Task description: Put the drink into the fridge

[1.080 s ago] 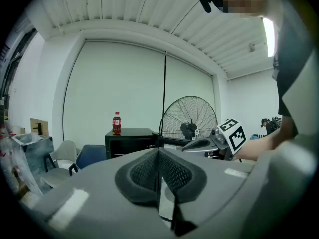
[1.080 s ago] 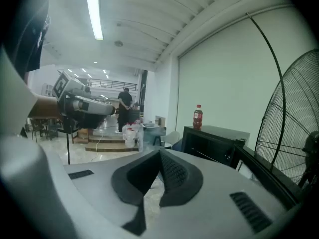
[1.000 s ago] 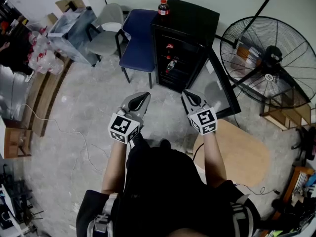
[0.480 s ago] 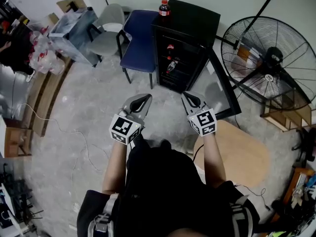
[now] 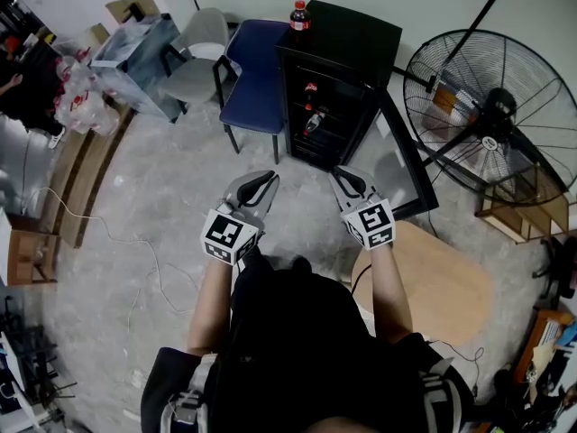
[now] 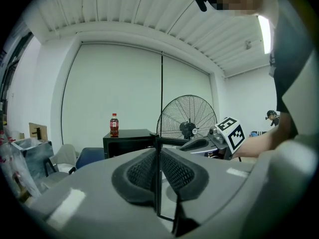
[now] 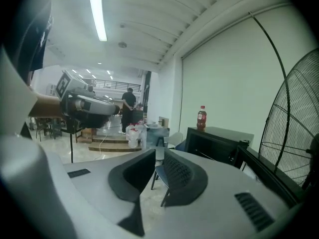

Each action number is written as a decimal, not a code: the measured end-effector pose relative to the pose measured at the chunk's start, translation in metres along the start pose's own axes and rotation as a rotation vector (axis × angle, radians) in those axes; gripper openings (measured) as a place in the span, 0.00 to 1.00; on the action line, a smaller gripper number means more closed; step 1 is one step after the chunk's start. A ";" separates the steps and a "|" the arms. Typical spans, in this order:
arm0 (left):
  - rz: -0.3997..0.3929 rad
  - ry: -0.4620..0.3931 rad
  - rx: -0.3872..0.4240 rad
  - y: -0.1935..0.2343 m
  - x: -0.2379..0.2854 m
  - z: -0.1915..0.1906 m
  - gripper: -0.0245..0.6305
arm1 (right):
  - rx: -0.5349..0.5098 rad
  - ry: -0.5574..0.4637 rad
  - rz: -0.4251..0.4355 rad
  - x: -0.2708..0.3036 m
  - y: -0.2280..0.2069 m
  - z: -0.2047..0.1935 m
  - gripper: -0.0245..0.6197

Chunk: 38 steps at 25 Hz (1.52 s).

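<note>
**Barely cracked open, gripping nothing, drink up on the fridge**

Starting close: peeking along the left gripper point(image 6: 160, 156), just been opening to a thin slit between the ribbed black pads, with nothing pinched in there. Same deal on the right gripper point(image 7: 158, 159): also just been easing apart, to a slightly wider gap, clamped on nothing, only floor and a chair leg showing through. Smooth grey plastic shells on both, held side by side in front of the body and touching nothing.

Just beside the right arm, a pale round wooden table point(image 5: 442, 282), over a mottled grey concrete floor point(image 5: 171, 197).

Further out, can only see inside the fridge point(image 5: 356, 30) from the head view: a boxy black cabinet with its glass door point(image 5: 407, 165) swung open and a couple of bottles point(image 5: 309, 120) on the shelves. Both gripper views just get it as a dark box.

Then the drink point(image 5: 298, 13) (dark cola-looking bottle, red cap and label): standing upright on the fridge top near a back corner, well apart from both grippers. Visible in all three views.

Left of the fridge, a blue padded chair point(image 5: 257, 66). To its right, a big round wire-cage fan point(image 5: 491, 115).

Only in the right gripper view: a person point(image 7: 128, 106) standing far off by some steps.
</note>
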<state>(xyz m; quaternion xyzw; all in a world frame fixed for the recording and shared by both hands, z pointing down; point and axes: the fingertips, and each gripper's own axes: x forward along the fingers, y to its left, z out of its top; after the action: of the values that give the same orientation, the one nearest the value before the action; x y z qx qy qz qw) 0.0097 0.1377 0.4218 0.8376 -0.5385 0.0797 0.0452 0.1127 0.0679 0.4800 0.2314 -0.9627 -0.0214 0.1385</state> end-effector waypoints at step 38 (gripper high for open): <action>0.003 -0.027 0.034 -0.006 -0.002 0.006 0.35 | 0.001 -0.051 0.008 -0.016 -0.016 0.004 0.54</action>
<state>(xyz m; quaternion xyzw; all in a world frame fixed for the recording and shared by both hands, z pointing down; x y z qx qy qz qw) 0.0152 0.1409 0.4161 0.8384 -0.5390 0.0778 0.0236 0.1322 0.0605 0.4700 0.2272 -0.9668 -0.0262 0.1138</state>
